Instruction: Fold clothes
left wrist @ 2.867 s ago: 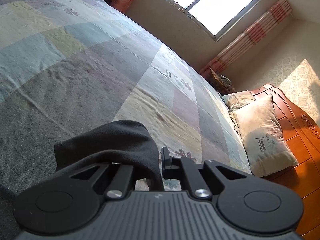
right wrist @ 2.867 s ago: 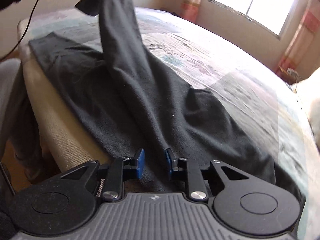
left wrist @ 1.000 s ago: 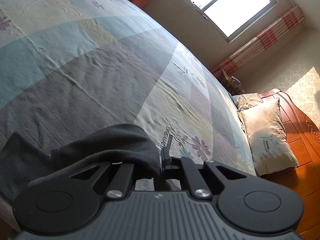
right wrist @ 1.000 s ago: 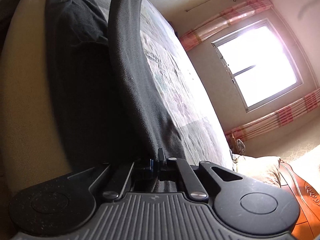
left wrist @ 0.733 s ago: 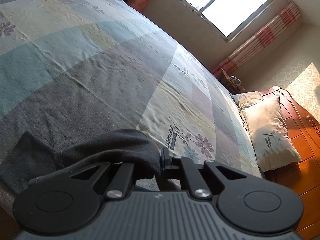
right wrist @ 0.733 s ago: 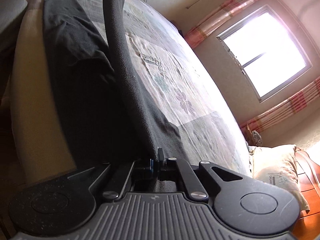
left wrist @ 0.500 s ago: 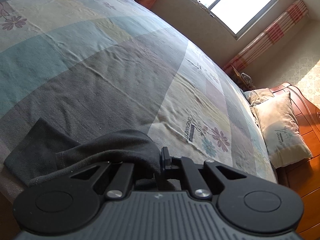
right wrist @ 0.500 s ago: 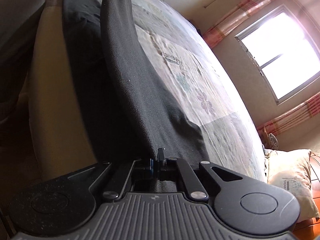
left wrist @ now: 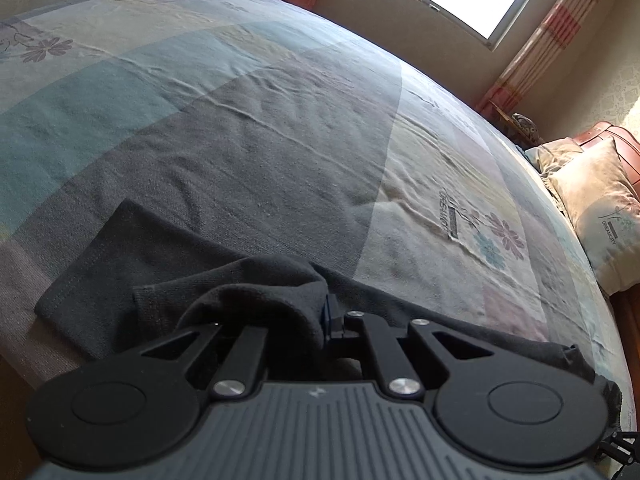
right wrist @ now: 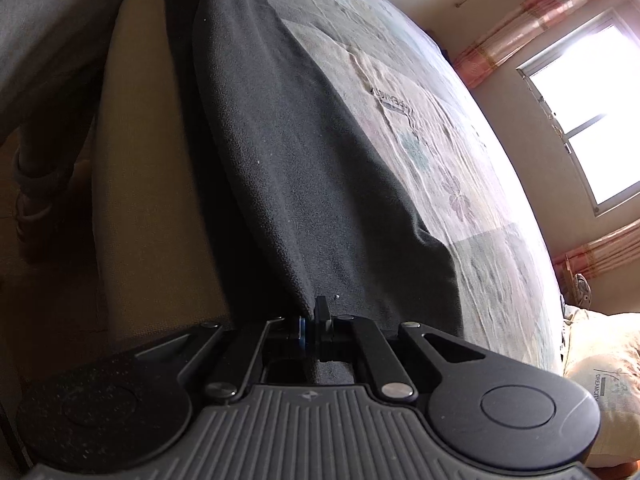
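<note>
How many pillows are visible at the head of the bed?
2: a front pillow against the wooden headboard, and a second pillow partly hidden behind it. More may be hidden.

The bedsheet point(left wrist: 446, 216) carries a printed word that looks like "DREAMCITY". The pillow point(left wrist: 610, 230) reads "DREAMCITY" too.

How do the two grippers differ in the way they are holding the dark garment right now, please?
The left gripper has cloth bunched and draped over one finger, while the right gripper pinches a thin, taut edge. Near the left the dark garment lies on the bedspread; from the right it stretches away. Both are shut on it.
</note>
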The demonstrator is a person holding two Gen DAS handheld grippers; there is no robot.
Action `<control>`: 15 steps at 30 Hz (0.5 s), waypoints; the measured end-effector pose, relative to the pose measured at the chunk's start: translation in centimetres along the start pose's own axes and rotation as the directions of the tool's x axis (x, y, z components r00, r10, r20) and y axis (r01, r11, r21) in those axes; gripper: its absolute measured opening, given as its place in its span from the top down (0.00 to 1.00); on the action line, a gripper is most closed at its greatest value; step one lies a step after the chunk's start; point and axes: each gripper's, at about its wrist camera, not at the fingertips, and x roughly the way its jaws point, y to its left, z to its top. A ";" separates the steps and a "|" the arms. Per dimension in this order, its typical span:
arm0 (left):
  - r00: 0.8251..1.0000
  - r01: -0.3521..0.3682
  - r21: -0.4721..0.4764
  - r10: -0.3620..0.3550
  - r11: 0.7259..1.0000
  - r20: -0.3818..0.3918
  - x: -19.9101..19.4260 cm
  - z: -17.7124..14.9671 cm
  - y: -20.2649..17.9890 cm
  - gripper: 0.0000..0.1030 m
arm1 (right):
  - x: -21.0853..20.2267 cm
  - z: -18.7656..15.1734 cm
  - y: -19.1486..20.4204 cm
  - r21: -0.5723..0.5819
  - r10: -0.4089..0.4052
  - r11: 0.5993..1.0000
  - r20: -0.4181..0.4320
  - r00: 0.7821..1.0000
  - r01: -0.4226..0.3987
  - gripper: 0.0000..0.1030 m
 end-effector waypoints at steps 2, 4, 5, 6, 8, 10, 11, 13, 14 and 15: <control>1.000 0.022 0.012 -0.022 1.000 0.016 -0.5 0.3 -0.1 0.95 | 0.1 0.2 0.2 0.000 0.006 1.000 -0.001 1.000 -0.006 0.95; 1.000 0.024 0.038 -0.025 0.999 0.019 -0.5 0.4 -0.2 0.92 | -0.2 0.2 -0.1 0.015 0.019 1.000 0.005 1.000 -0.019 0.94; 1.000 0.016 0.037 -0.016 0.999 -0.009 0.1 0.4 0.2 0.92 | -0.2 0.2 -0.3 0.030 0.031 0.999 0.001 1.000 -0.031 0.92; 0.999 0.005 0.027 -0.004 1.000 -0.035 0.7 0.3 0.5 0.92 | -0.1 0.2 -0.3 0.042 0.043 0.998 -0.006 0.999 -0.042 0.91; 0.997 -0.018 0.021 0.020 1.000 -0.078 1.7 0.0 1.1 0.92 | 0.0 0.1 -0.2 0.056 0.059 0.997 -0.016 0.998 -0.058 0.88; 0.996 -0.036 0.028 0.038 0.999 -0.083 2.0 -0.2 1.4 0.88 | -0.4 0.3 -0.1 0.055 0.061 0.997 -0.021 0.998 -0.060 0.84; 0.996 -0.036 0.024 0.037 0.999 -0.084 2.0 -0.2 1.5 0.87 | -0.8 0.3 -0.2 0.067 0.076 0.995 -0.016 0.997 -0.074 0.77; 0.996 -0.030 0.015 0.031 0.999 -0.085 1.9 -0.1 1.8 0.86 | -2.0 0.3 -0.8 0.109 0.122 0.987 0.009 0.993 -0.122 0.64; 0.996 -0.033 0.019 0.034 0.999 -0.083 2.0 0.0 1.7 0.86 | -2.6 0.2 -1.2 0.138 0.155 0.978 0.028 0.987 -0.158 0.60; 0.996 -0.033 0.020 0.034 0.999 -0.077 1.9 0.1 1.7 0.86 | -3.0 0.0 -1.7 0.170 0.183 0.967 0.047 0.982 -0.188 0.60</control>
